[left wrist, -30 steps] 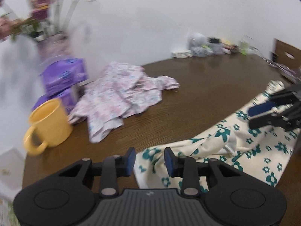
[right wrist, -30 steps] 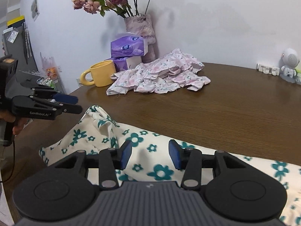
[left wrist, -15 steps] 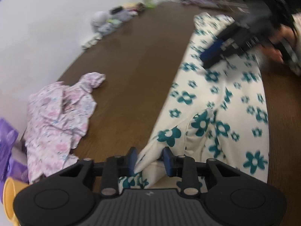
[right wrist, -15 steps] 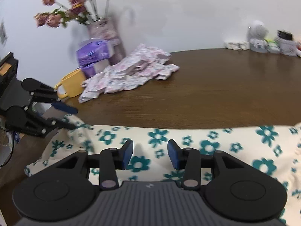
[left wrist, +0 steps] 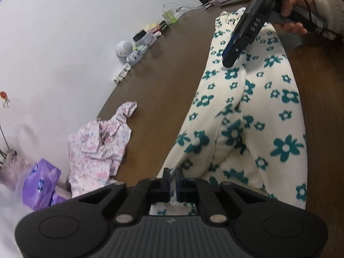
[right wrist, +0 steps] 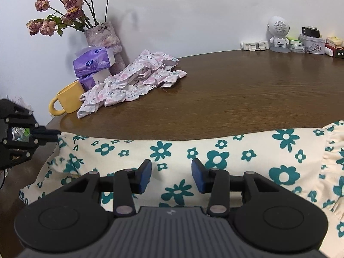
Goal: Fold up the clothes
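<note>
A cream garment with teal flowers [left wrist: 258, 111] lies stretched along the front of the brown table [right wrist: 236, 90]. My left gripper [left wrist: 172, 175] is shut on the cream garment's edge, with a thin fold pinched between the blue pads. In the right wrist view the left gripper [right wrist: 53, 133] grips the left corner of the cream garment [right wrist: 236, 148]. My right gripper [right wrist: 171, 178] hovers open just above the cloth's middle, with nothing between its fingers. From the left wrist view the right gripper [left wrist: 231, 58] points down at the cloth, held by a hand in a pale sleeve. A pink floral garment [right wrist: 133, 79] lies crumpled farther back.
A yellow mug [right wrist: 66, 101], purple tissue packs [right wrist: 92, 62] and a vase of dried roses [right wrist: 103, 36] stand at the back left. A white robot figure [right wrist: 278, 32] and small boxes line the back right wall. Bare wood lies between the two garments.
My left gripper has rolled, dropped to the cream garment's edge and closed on it. The right gripper has swung a little and stays open over the cloth.
</note>
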A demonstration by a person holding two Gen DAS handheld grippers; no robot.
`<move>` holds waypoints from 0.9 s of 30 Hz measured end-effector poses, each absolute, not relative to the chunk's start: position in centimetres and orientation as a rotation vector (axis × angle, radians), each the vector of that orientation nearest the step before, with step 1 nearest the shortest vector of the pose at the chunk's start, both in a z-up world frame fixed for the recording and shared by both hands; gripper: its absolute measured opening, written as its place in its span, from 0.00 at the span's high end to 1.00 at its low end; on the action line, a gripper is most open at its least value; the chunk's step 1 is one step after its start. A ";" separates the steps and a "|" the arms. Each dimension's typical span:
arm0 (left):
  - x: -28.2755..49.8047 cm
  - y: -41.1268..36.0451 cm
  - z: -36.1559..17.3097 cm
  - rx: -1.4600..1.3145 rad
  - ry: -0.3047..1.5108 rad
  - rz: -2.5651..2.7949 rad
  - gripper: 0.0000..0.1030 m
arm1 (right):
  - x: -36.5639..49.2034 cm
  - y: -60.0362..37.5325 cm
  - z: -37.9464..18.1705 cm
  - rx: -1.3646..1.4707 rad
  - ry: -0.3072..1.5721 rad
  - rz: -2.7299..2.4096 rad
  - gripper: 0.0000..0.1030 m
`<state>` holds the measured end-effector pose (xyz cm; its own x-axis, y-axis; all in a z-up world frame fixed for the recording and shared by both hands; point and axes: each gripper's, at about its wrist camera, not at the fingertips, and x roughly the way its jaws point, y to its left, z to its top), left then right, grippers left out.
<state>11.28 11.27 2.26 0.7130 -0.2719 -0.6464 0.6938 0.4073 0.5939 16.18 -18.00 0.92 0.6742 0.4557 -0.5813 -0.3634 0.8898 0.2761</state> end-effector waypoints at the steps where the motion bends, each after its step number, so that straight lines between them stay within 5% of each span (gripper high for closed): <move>1: 11.4 11.3 2.3 0.972 0.500 -0.640 0.94 | 16.2 -18.0 0.9 0.141 0.690 0.463 0.59; 8: 12.6 10.8 2.8 1.005 0.538 -0.736 0.86 | 16.2 -18.2 0.8 0.156 0.687 0.469 0.58; 12: 13.0 10.2 2.6 1.073 0.570 -0.745 0.99 | 16.2 -18.1 0.8 0.152 0.683 0.471 0.57; 27: 8.9 11.4 0.5 1.076 0.447 -0.589 0.96 | 16.0 -17.9 0.9 0.121 0.675 0.487 0.55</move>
<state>8.86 11.42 0.51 0.7631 -0.2270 -0.6051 0.6438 0.3481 0.6814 16.00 -17.89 0.88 0.6737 0.4696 -0.5706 -0.3929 0.8816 0.2617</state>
